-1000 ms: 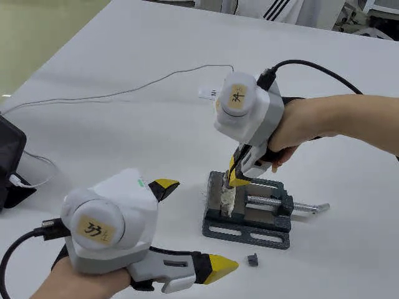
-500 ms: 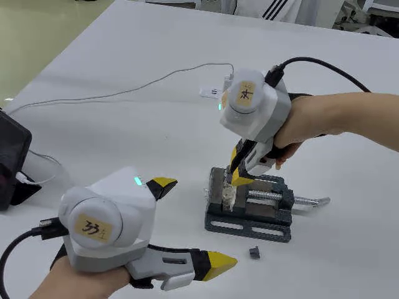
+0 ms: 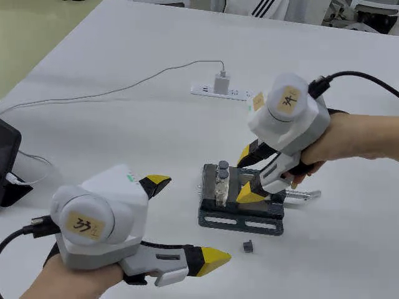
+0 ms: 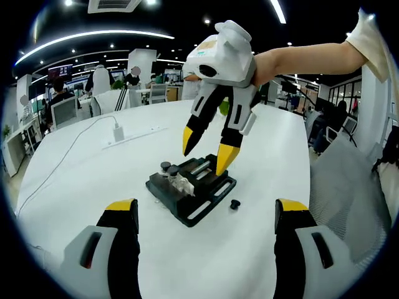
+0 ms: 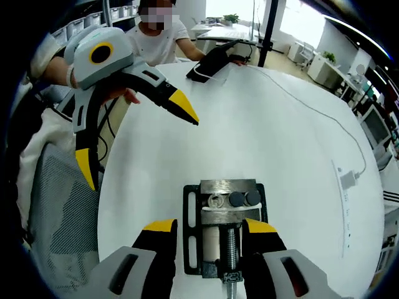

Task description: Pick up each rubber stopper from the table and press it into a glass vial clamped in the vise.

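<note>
A small grey vise (image 3: 240, 215) stands on the white table and clamps a row of glass vials (image 3: 221, 180). Seen from the right gripper view, two vials (image 5: 244, 199) carry dark stoppers and one (image 5: 217, 200) has an open mouth. One loose dark rubber stopper (image 3: 248, 246) lies just in front of the vise. My right gripper (image 3: 246, 174) hovers open over the vise's screw side, holding nothing. My left gripper (image 3: 186, 221) is open and empty at the near left, well short of the vise. In the left gripper view, the stopper (image 4: 234, 204) lies right of the vise (image 4: 190, 190).
A white power strip with a charger (image 3: 219, 87) lies behind the vise, and its cable (image 3: 124, 90) runs off to the left. A black device (image 3: 7, 165) sits at the left table edge. A person sits beyond the table (image 5: 159, 31).
My right gripper has lifted off the vials, drawn back to the right and opened. Stoppered vial tops now show where it was pressing. The left gripper has barely moved.
</note>
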A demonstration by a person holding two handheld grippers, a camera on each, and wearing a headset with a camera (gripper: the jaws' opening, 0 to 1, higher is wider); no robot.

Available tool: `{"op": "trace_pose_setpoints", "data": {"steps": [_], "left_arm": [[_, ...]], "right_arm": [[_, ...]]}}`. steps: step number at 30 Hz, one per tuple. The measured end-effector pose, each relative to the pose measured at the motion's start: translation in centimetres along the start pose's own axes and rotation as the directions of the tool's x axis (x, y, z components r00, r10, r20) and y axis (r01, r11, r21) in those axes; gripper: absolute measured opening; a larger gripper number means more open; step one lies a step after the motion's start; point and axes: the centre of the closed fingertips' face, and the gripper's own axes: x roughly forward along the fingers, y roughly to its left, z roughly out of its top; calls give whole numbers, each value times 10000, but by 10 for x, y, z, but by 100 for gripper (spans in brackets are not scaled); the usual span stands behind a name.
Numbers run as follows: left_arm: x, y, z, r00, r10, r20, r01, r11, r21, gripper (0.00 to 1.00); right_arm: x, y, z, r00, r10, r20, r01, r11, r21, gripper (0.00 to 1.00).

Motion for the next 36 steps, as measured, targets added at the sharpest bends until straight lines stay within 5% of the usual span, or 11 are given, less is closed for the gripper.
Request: {"op": "trace_pose_setpoints", "data": {"steps": [8,21,36], "left_arm": [[0,-4,0,9998,-169,-75,170,9997,197,89],[-2,-10,-5,9995,-217,-233,223,9995,228,89],[-6,-13,-16,9986,-141,-512,144,9999,69,87]], "right_arm": [[2,27,-12,9954,144,944,-209,9975,680,34],[24,61,-42,9894,948,1103,-1005,9938,474,26],[43,59,-56,9928,895,795,-869,9956,-351,16]]}}
